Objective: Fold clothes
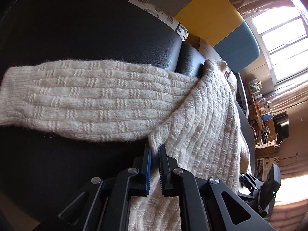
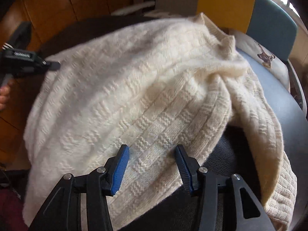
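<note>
1. A cream basket-weave knit sweater [image 2: 134, 96] lies spread over a black leather cushion [image 1: 86, 28], one sleeve [image 1: 86, 100] stretched sideways.
2. The left gripper [image 1: 155, 154] has its fingers pressed on a fold of the sweater's edge.
3. The right gripper [image 2: 151, 154] hovers with fingers spread wide above the sweater's hem.

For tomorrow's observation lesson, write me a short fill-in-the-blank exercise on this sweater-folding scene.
1. The sweater is ____ in colour.
2. The left gripper is shut on the ____.
3. The right gripper has its jaws ____.
4. The cushion by the window is ____.

Missing words: cream; sweater; open; yellow
</note>
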`<state>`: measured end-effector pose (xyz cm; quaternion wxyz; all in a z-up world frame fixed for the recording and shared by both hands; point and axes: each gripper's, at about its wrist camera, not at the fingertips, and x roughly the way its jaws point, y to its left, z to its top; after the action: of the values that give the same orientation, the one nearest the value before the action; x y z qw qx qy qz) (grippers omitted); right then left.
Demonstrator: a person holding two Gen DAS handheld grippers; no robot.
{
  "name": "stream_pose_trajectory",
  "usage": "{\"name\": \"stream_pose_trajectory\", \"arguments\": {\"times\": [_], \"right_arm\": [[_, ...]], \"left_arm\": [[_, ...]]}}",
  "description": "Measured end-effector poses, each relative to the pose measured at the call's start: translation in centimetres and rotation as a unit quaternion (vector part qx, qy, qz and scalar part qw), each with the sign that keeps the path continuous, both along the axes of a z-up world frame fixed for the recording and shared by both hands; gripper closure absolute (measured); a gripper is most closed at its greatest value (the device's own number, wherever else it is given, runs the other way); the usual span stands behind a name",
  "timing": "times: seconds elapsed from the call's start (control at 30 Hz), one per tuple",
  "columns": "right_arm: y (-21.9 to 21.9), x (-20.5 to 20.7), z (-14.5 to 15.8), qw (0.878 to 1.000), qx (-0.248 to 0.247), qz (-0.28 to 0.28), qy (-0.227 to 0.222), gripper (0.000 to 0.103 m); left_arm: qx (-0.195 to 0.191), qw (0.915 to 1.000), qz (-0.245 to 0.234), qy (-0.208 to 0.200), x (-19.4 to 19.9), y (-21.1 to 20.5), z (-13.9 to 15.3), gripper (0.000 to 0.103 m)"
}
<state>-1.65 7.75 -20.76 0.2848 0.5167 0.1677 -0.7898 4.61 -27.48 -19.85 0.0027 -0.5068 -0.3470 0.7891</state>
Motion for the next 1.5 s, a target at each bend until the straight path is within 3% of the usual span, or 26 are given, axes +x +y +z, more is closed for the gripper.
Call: {"name": "stream_pose_trajectory", "arguments": {"times": [0.23, 0.37, 0.5, 0.63, 0.7, 0.8, 0.97, 1.1, 1.23, 1.3, 1.37, 1.43, 1.5], "right_arm": [[5.1, -0.7, -0.1, 0.998, 0.005, -0.060, -0.018, 0.052], [7.9, -0.6, -0.1, 0.995, -0.003, -0.093, -0.021, 0.052], [8.7, -0.5, -0.2, 0.994, -0.010, -0.106, -0.018, 0.051], [8.8, 0.0, -0.2, 0.993, -0.007, -0.116, -0.006, 0.049], [8.9, 0.1, -0.2, 0.992, -0.007, -0.123, -0.004, 0.048], [9.1, 0.3, -0.2, 0.991, -0.006, -0.131, -0.004, 0.047], [8.9, 0.2, 1.0, 0.990, 0.012, -0.137, -0.009, 0.048], [7.5, 0.4, 5.1, 0.992, -0.030, -0.113, 0.038, 0.048], [1.9, -1.9, 7.3, 0.995, -0.054, -0.069, 0.046, 0.048], [-0.6, -2.7, 7.2, 0.996, -0.061, -0.052, 0.042, 0.048], [-3.1, -4.0, 6.7, 0.997, -0.055, -0.042, 0.033, 0.048], [-5.2, -5.7, 6.1, 0.998, -0.051, -0.037, 0.030, 0.048], [-7.0, -6.9, 5.5, 0.998, -0.045, -0.034, 0.032, 0.048]], "left_arm": [[0.017, 0.9998, -0.006, -0.010, 0.2, 0.7, -1.2, 0.096], [0.046, 0.9983, 0.030, 0.018, 1.9, -1.1, 0.2, 0.095], [-0.010, 0.9921, 0.121, 0.030, 5.4, -6.9, 2.9, 0.090], [-0.111, 0.9696, 0.218, -0.007, 8.9, -13.7, 3.8, 0.080], [-0.116, 0.9655, 0.232, -0.022, 9.6, -15.9, 3.5, 0.075], [-0.112, 0.9693, 0.217, -0.030, 8.8, -17.4, 2.4, 0.065], [-0.134, 0.9756, 0.169, -0.039, 5.7, -16.5, 1.0, 0.054], [-0.190, 0.9711, 0.134, -0.055, 3.3, -15.0, -0.1, 0.047], [-0.229, 0.9658, 0.113, -0.045, 2.1, -13.5, -0.4, 0.030], [-0.251, 0.9632, 0.092, -0.032, 1.7, -12.5, -0.3, 0.048], [-0.240, 0.9663, 0.090, -0.021, 1.4, -12.3, 0.0, 0.094], [-0.222, 0.9698, 0.099, -0.010, 1.2, -12.6, 0.7, 0.094], [-0.224, 0.9671, 0.120, 0.014, 1.2, -13.1, 2.0, 0.094]]}}
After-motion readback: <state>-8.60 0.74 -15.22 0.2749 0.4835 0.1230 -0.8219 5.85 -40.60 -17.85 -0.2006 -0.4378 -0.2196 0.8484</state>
